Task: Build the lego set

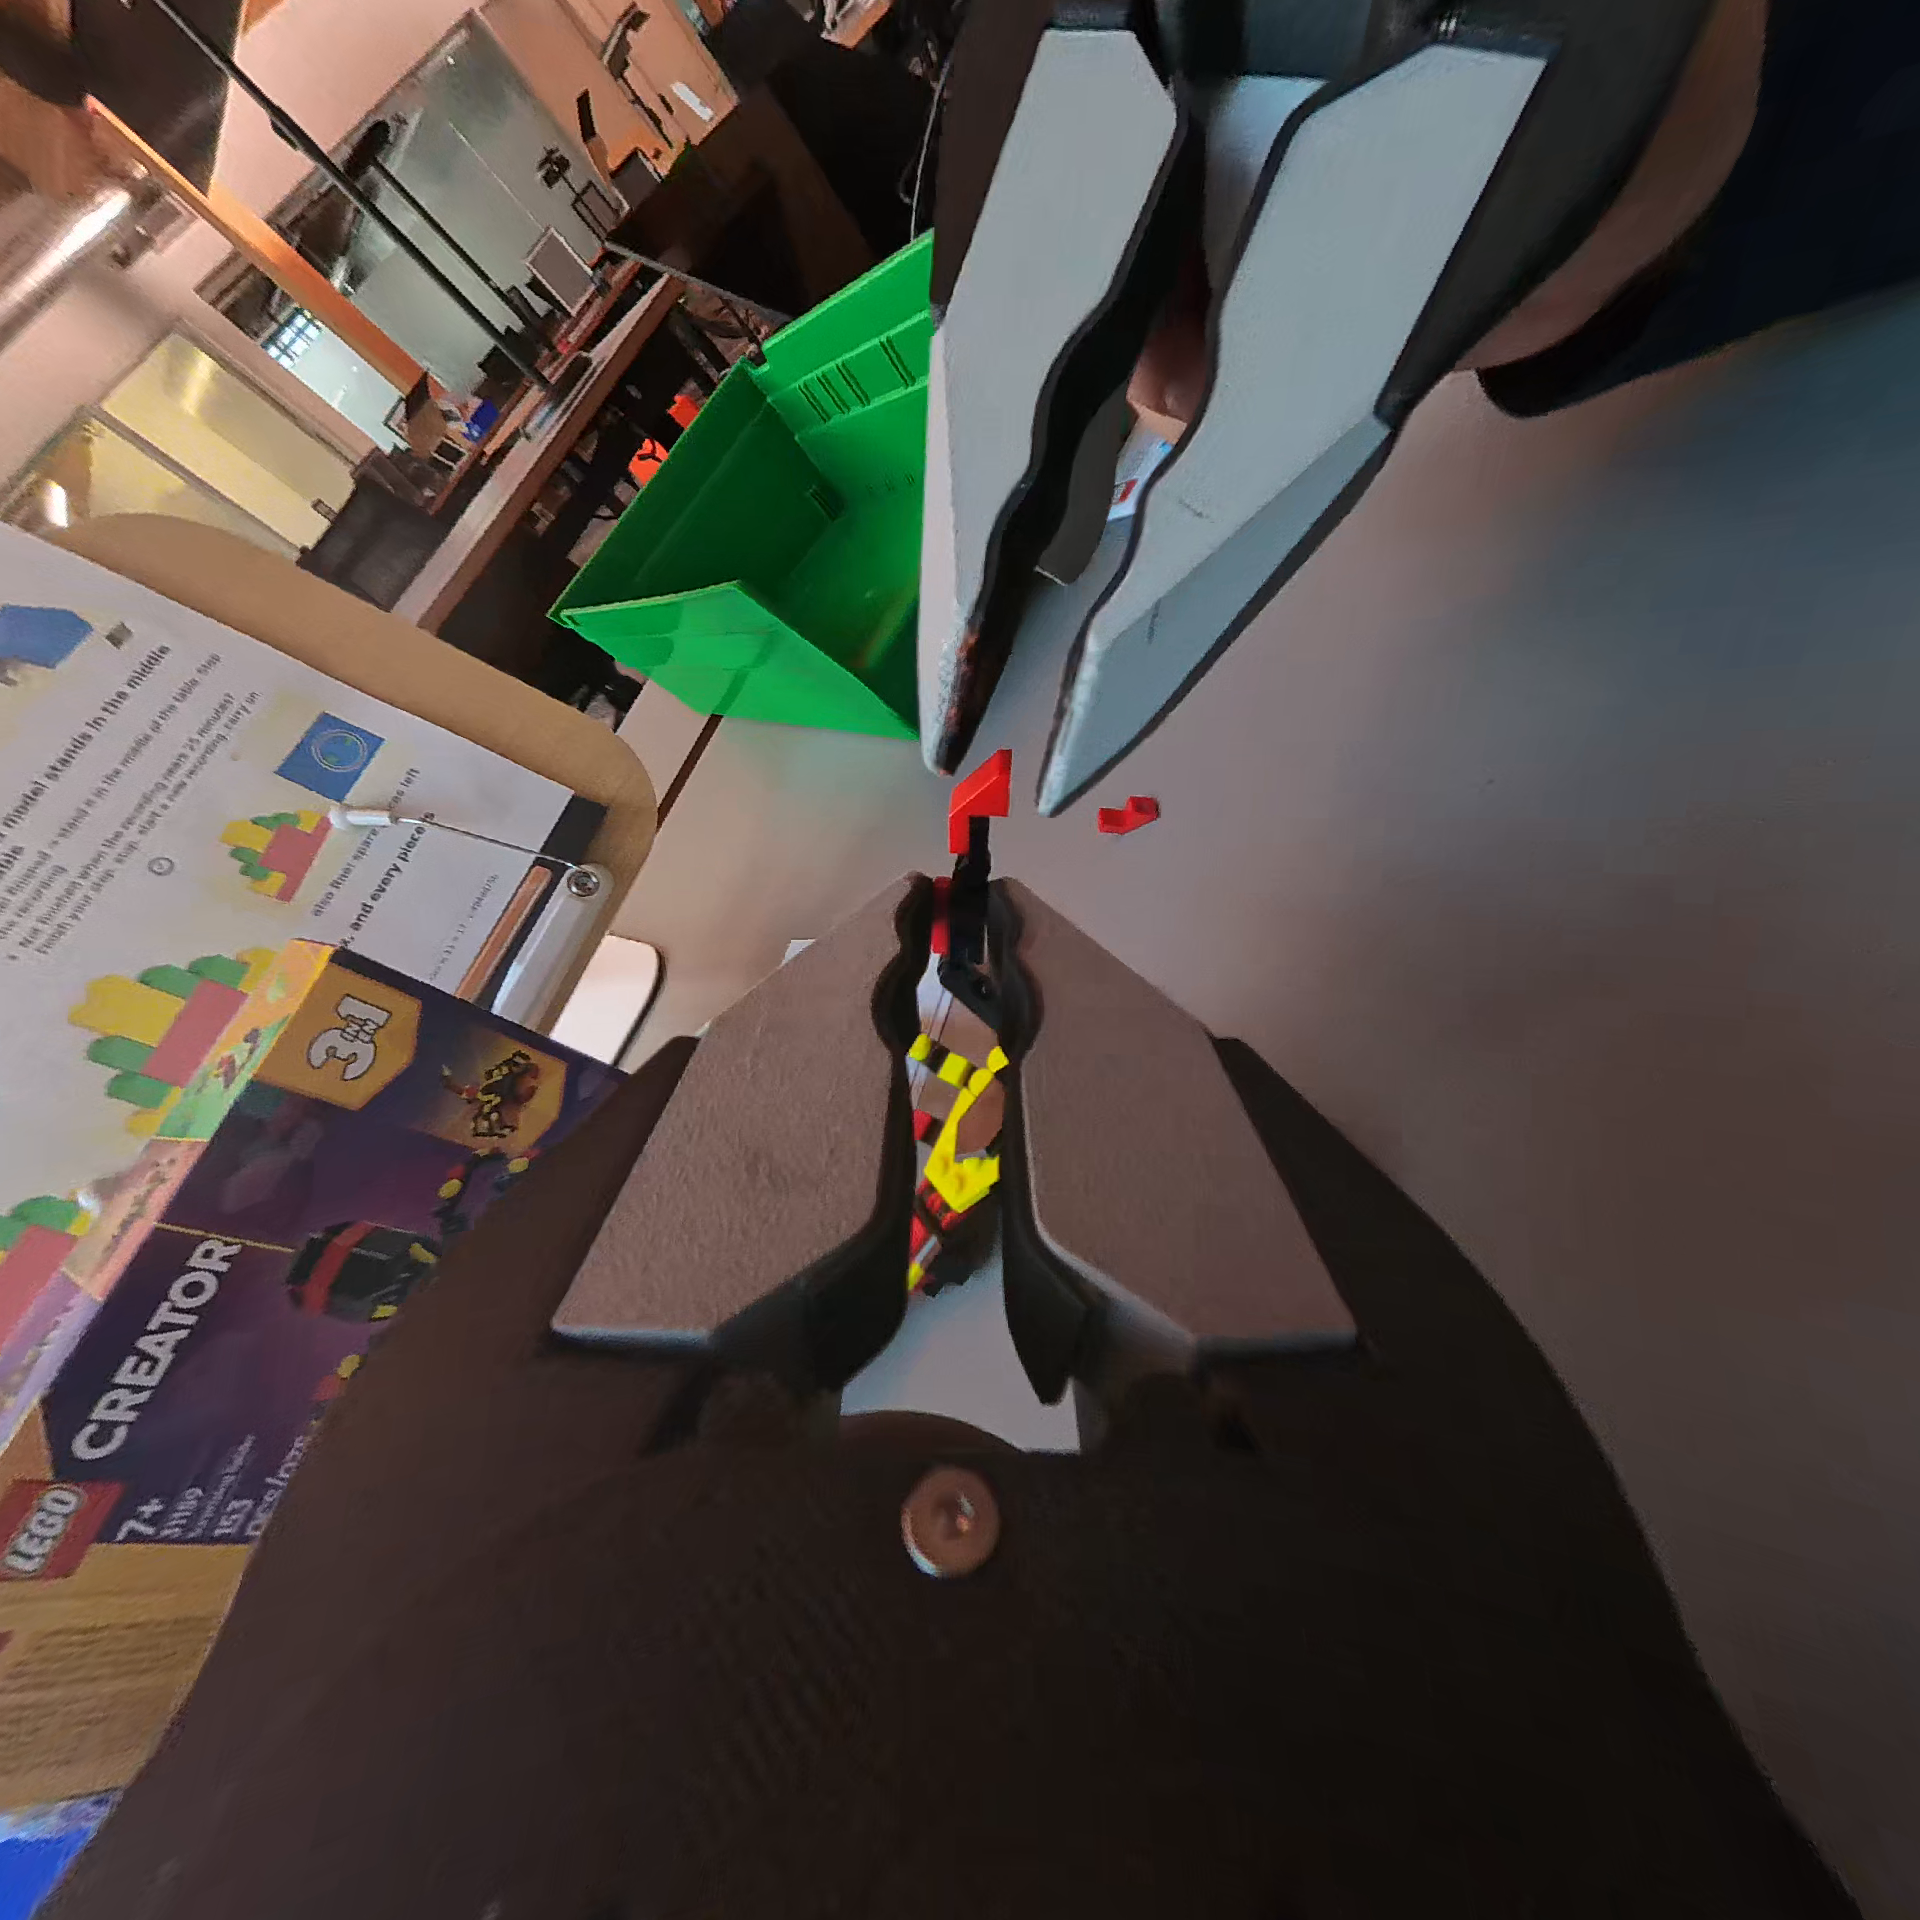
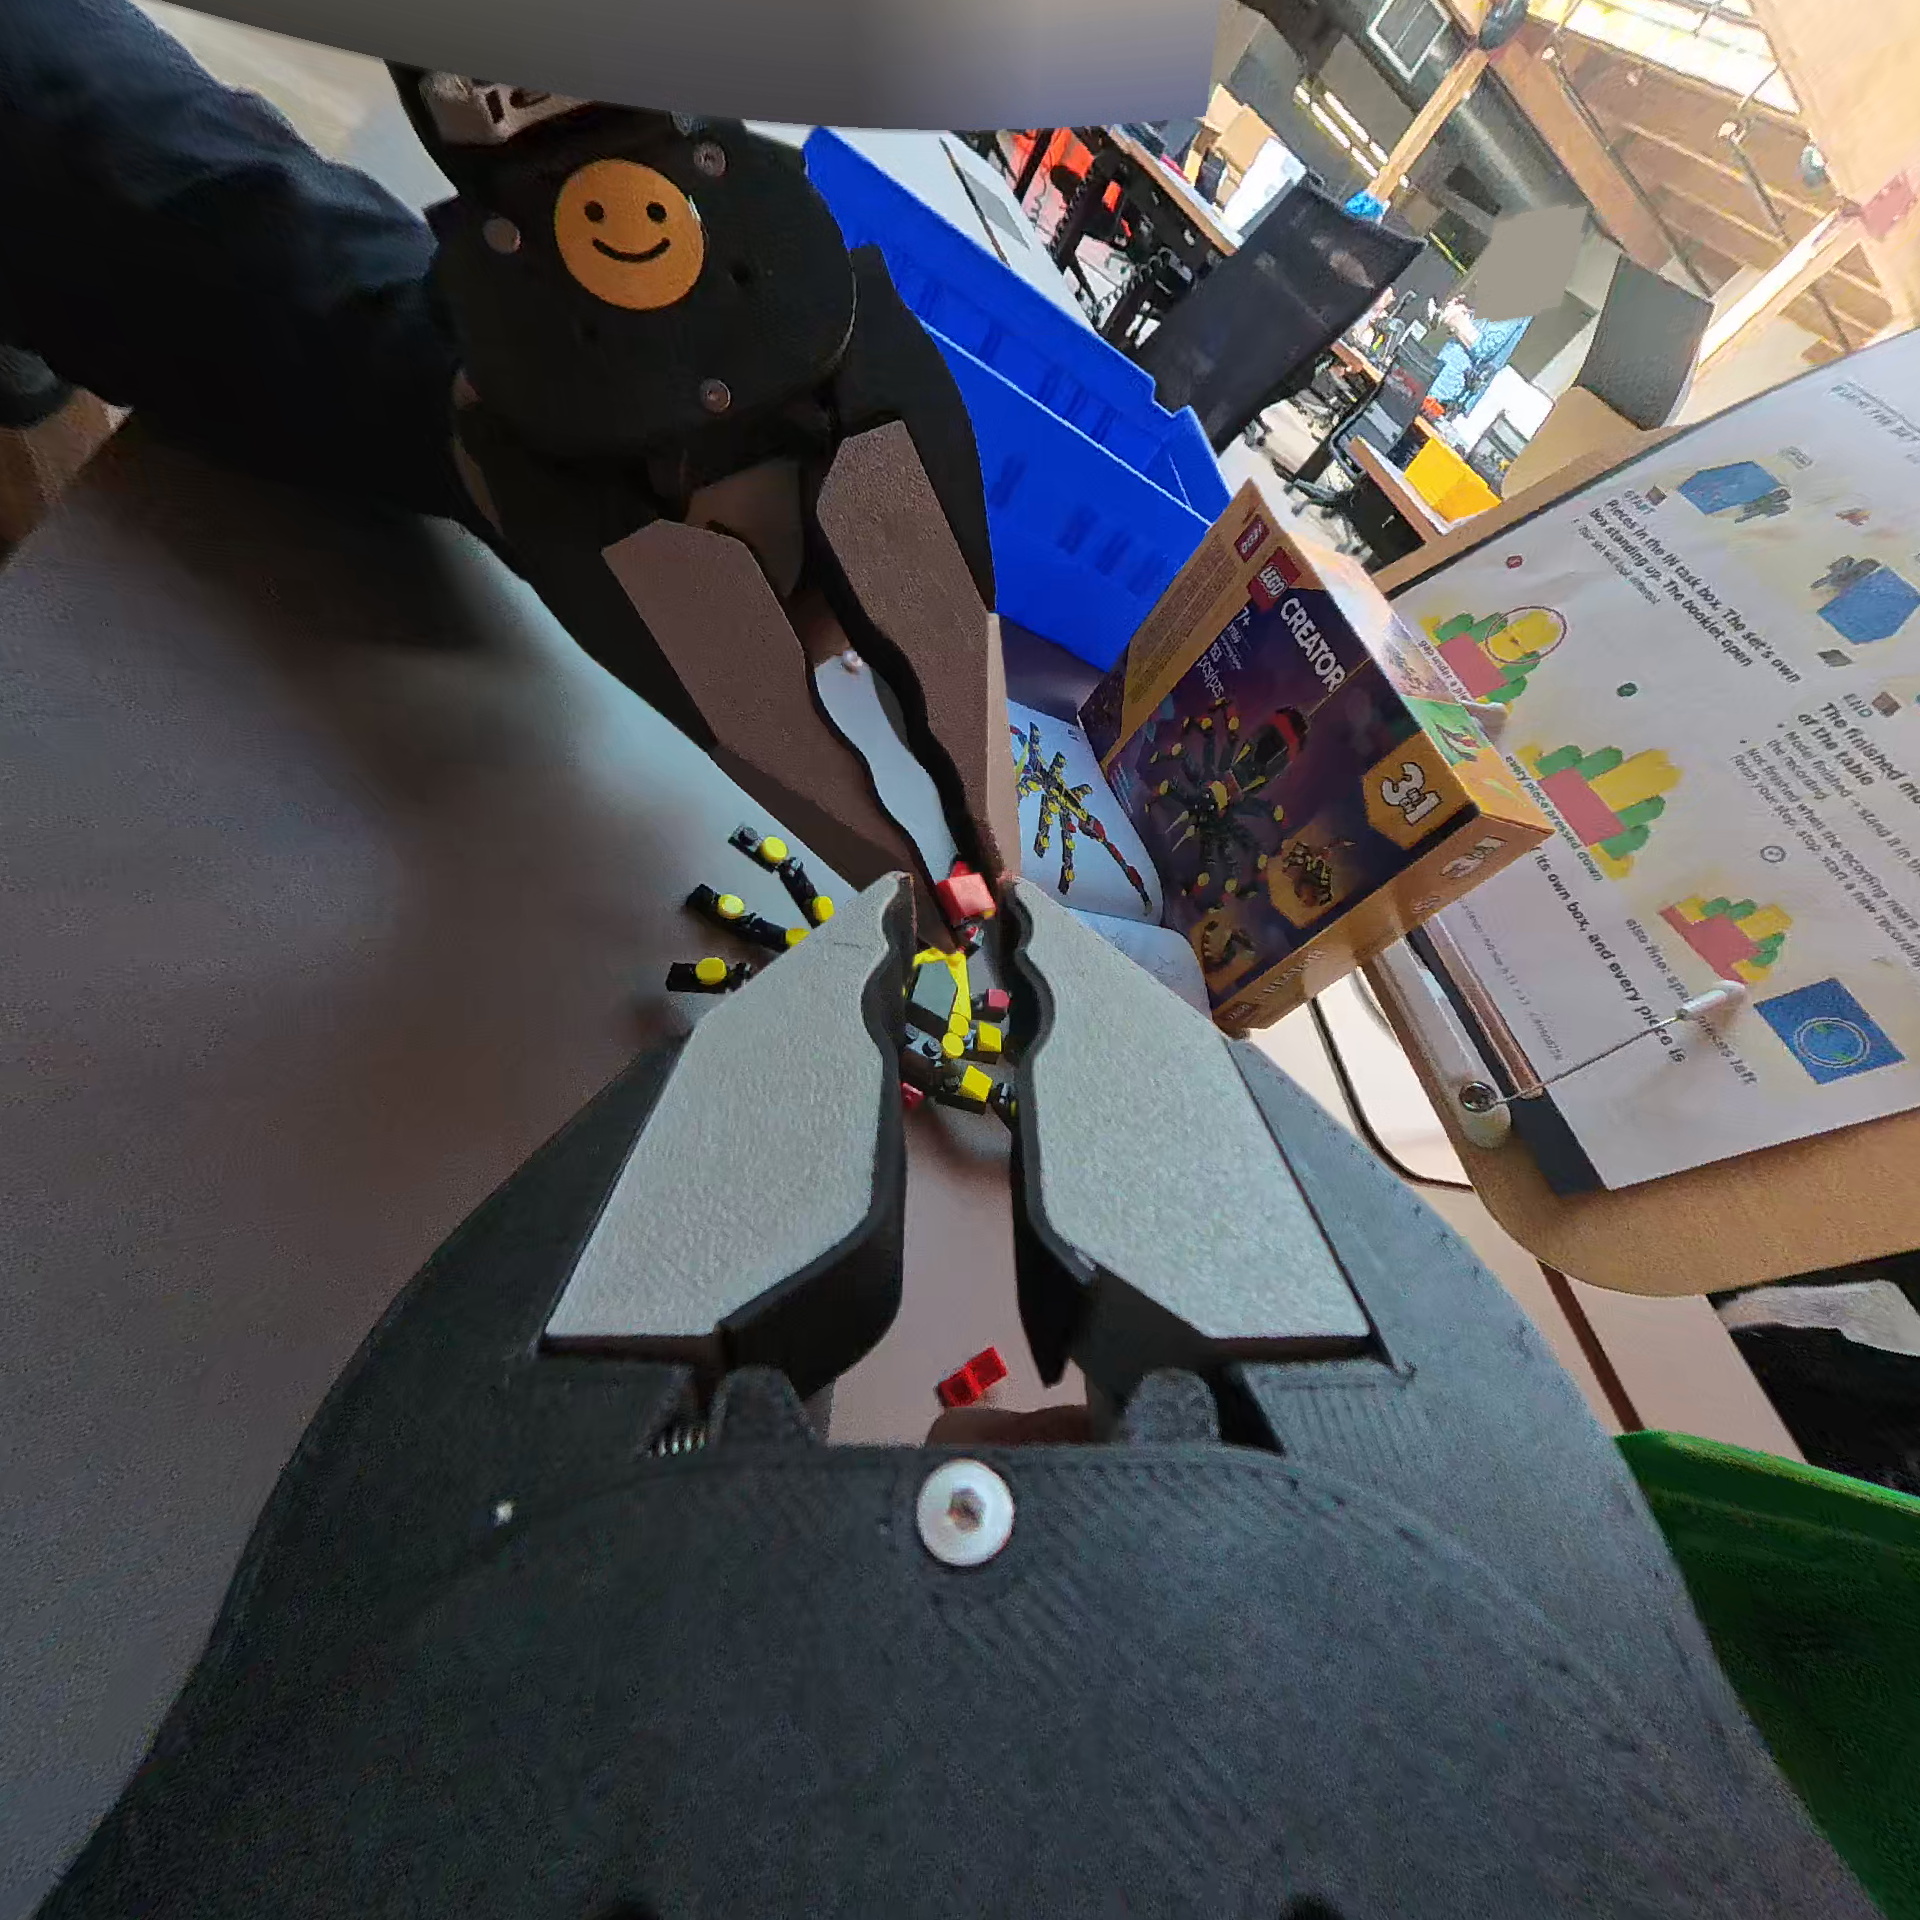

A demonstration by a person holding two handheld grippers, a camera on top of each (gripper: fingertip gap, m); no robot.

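A: Closest to the left wrist lens, left gripper is clamped on one black-and-red lego assembly, held above the table. One red piece tops it.

B: Right gripper?

A: Its tips flank that red piece with a gap; contact cannot be told. Jaws parted narrowly, holding nothing that shows.

B: Loose parts?

A: One red bracket on the table. Three black-and-yellow leg segments lie apart; one yellow-black-red cluster lies beneath the tips.

B: Surroundings?

A: One green bin, one blue bin, one set box, one clipboard sheet.
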